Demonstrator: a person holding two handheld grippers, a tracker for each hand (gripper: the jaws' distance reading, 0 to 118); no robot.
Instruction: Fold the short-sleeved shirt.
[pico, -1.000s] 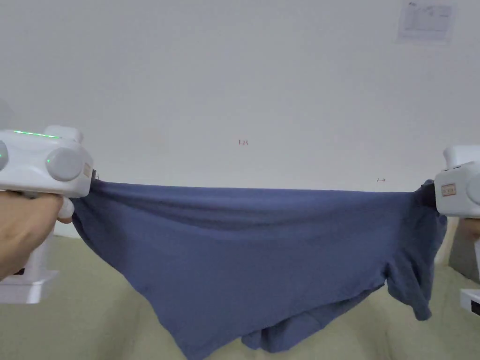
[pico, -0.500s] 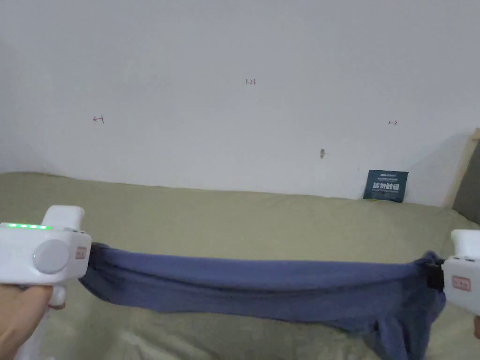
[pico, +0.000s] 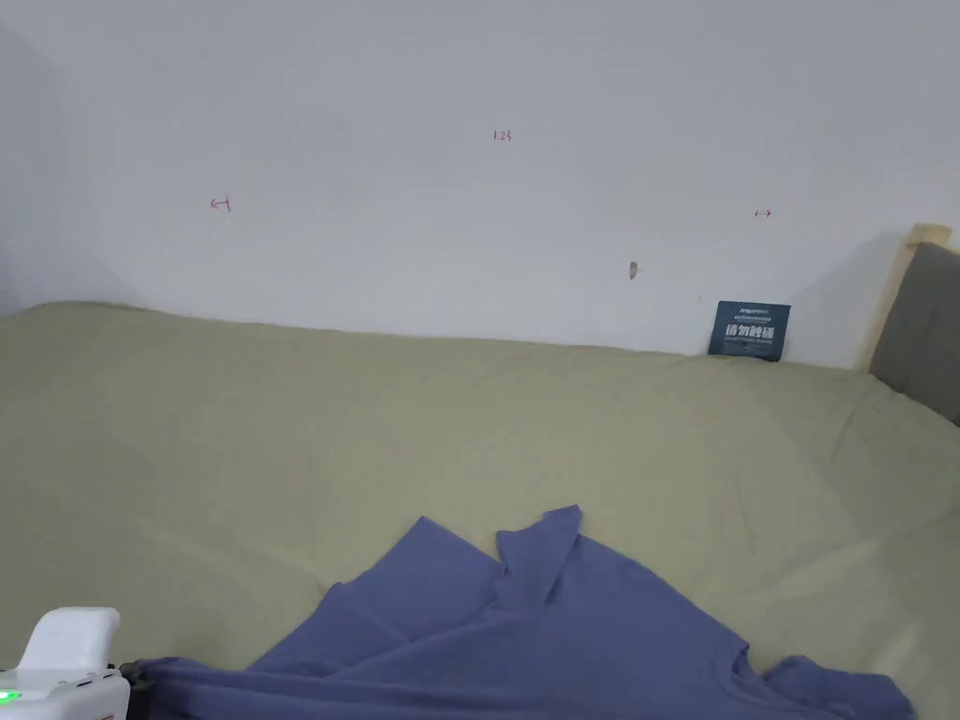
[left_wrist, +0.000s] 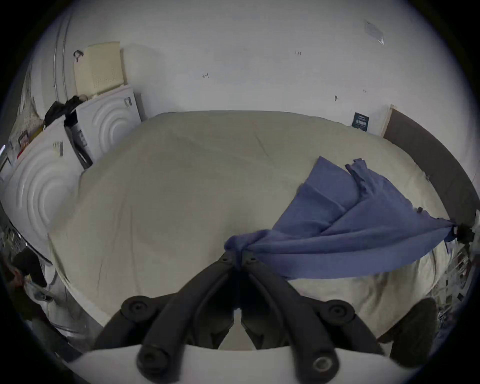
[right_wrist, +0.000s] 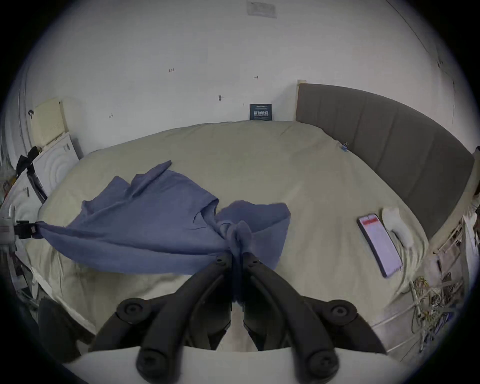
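Blue short-sleeved shirt (pico: 525, 628) lies spread on the near part of the olive-sheeted bed (pico: 281, 441), wide bare sheet beyond it; left gripper (left_wrist: 237, 259) pinches one bunched end, right gripper (right_wrist: 237, 256) the other; a phone (right_wrist: 379, 244) lies by the grey headboard (right_wrist: 389, 130); the wall's dark sign (pico: 748, 330) is too small to make out.

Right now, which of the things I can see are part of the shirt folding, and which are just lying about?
Part of the job:
- blue short-sleeved cotton shirt, its far part lying on the bed
- left gripper, shut on one end
- right gripper, shut on the other end
- beige bed cover, the work surface

Just lying about:
- black smartphone
- white cloth beside it
- dark card against the wall
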